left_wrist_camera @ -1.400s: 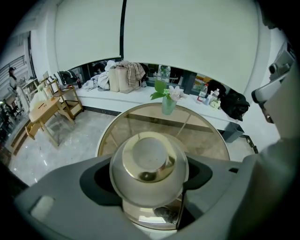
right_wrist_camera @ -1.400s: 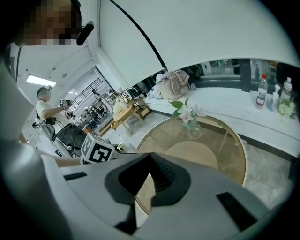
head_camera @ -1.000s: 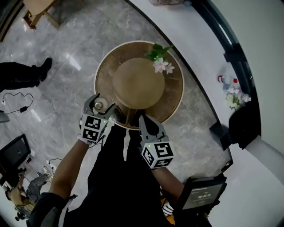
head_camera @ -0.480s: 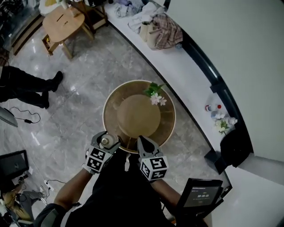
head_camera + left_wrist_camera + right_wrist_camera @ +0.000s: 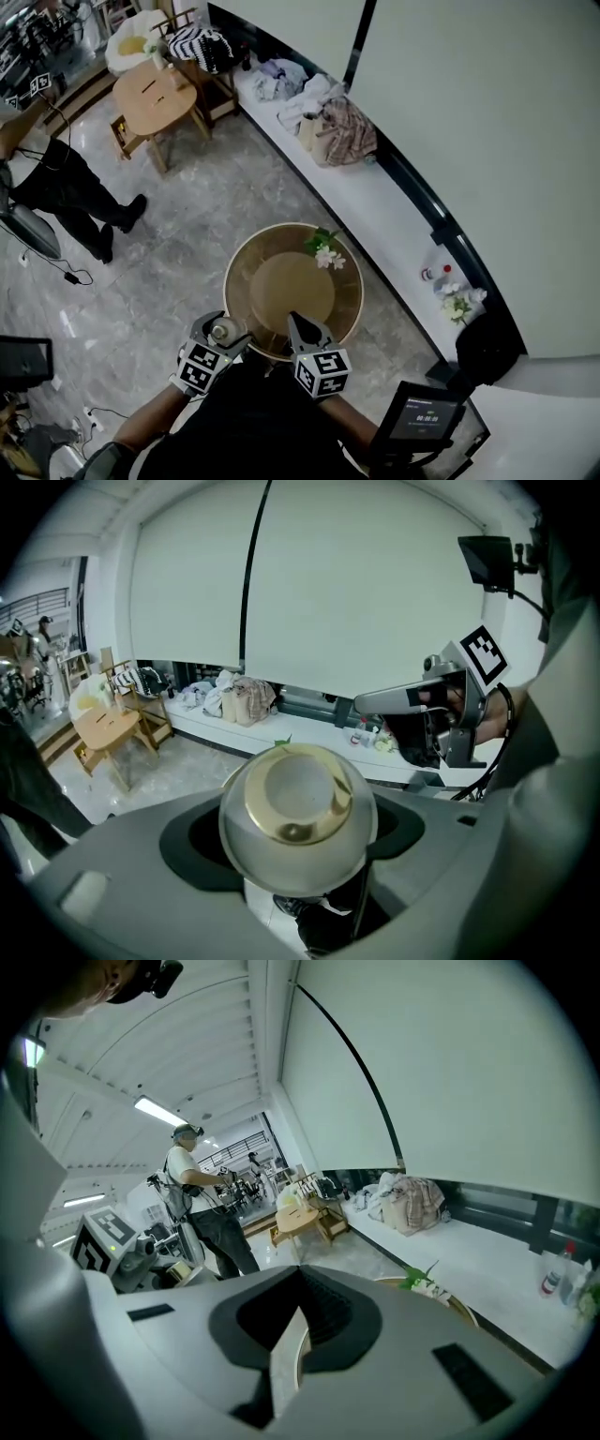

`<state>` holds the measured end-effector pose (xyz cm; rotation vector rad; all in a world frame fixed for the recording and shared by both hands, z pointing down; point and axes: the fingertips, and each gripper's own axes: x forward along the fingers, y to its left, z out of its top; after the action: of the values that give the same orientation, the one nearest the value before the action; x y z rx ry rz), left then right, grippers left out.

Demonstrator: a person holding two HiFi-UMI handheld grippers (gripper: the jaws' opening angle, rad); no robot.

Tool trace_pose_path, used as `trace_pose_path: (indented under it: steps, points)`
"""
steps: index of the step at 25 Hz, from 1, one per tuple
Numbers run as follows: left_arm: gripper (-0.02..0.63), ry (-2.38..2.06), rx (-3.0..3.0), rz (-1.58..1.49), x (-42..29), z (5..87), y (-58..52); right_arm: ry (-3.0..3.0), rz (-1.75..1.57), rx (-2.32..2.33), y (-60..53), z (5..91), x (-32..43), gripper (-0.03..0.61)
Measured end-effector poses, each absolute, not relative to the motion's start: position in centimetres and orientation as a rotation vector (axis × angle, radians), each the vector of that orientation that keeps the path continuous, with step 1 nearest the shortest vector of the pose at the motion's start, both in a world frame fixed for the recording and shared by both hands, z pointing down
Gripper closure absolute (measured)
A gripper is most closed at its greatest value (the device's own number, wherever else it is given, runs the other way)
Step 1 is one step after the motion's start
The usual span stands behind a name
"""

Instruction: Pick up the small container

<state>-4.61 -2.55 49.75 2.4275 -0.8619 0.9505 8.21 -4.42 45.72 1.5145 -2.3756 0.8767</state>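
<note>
Holding: left gripper (image 5: 217, 331) has its jaws clamped on the small container (image 5: 223, 328), a silvery pot with a gold-coloured top.
Where it sits: lifted off the round table (image 5: 246, 281), just outside the table's near edge on the person's side.
Jaws to container: it is dead centre between the left jaws, one jaw on each flank, nothing else in there.
Axis: the pot is round with no long side to speak of. Its gold top (image 5: 298, 803) faces almost straight at the camera in the left gripper view, so I judge it tipped back toward the gripper body.
Right gripper (image 5: 294, 321): jaws drawn together on nothing, tips over the table's near rim, just beside the left.
Nearer arm: the left, plainly, since it already has the pot.
Head view only: both grippers side by side at the table's near edge, and flowers (image 5: 325, 253) on the far side.
Left gripper view only: the jaw faces pressed on the pot's sides.
Right gripper view only: the thin slit between its own jaws, with the table rim behind it.
</note>
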Motion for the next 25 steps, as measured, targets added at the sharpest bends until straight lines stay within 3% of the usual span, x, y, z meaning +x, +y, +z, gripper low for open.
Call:
trace_pose_path:
  steps: [25]
  points:
    - [0.282, -0.928, 2.494, 0.815, -5.2, 45.8, -2.7, -2.442, 0.796, 1.570, -5.3, 41.8, 7.9, 0.574]
